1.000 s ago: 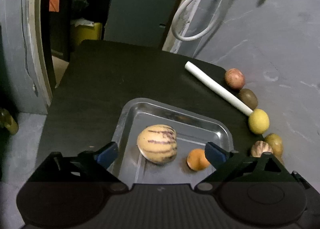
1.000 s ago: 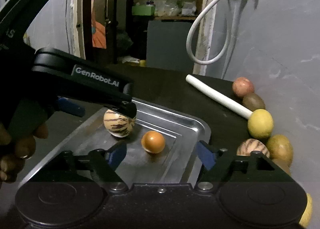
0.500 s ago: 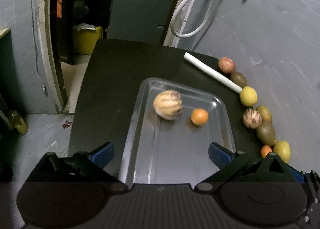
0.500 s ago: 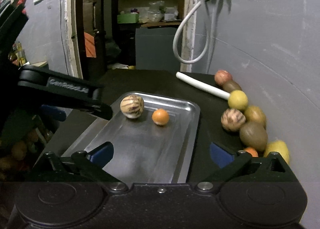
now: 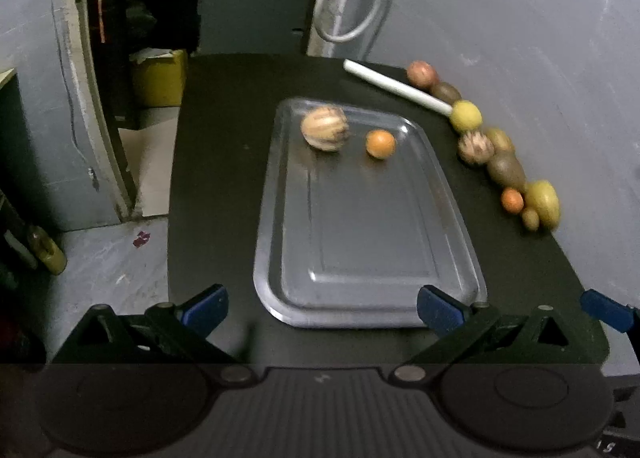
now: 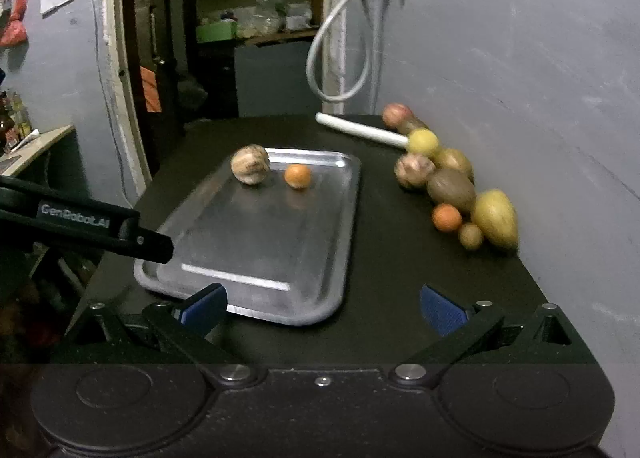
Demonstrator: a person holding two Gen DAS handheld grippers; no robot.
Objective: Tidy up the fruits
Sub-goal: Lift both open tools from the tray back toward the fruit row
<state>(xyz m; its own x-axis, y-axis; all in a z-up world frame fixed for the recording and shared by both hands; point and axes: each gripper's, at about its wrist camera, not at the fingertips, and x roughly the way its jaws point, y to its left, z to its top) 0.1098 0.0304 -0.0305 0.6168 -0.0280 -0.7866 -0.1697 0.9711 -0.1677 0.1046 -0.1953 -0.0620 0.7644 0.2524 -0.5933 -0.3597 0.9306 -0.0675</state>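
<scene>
Left claw (image 5: 322,308): I read its jaws as spread fully wide with nothing between them; the blue pads (image 5: 206,308) hang over the near edge of the black table (image 5: 216,178). Right claw (image 6: 322,308): also wide open and empty, hovering above the near end of the table, with its left pad over the near corner of the tray. In the right wrist view the left claw's black arm reaches in from the left edge over the tray's near left corner.

Metal tray (image 5: 368,258): lies lengthwise on the table, mostly bare. At its far end sit a striped melon-like fruit (image 5: 325,132) and, just beside it to the right, a small orange (image 5: 380,144); the two are apart.

Loose fruits: a row runs along the table's right edge against the grey wall (image 5: 540,38). From far to near I see a reddish fruit (image 5: 421,74), a kiwi (image 5: 445,90), a lemon (image 5: 465,115), a second striped fruit (image 5: 475,148), a brown kiwi-like fruit (image 5: 506,171), a small orange fruit (image 5: 512,200), a large yellow fruit (image 5: 543,202) and a small brown one (image 5: 531,218). Most touch their neighbours.

A white rod (image 5: 396,88) lies diagonally on the far right of the table, its end at the lemon.
</scene>
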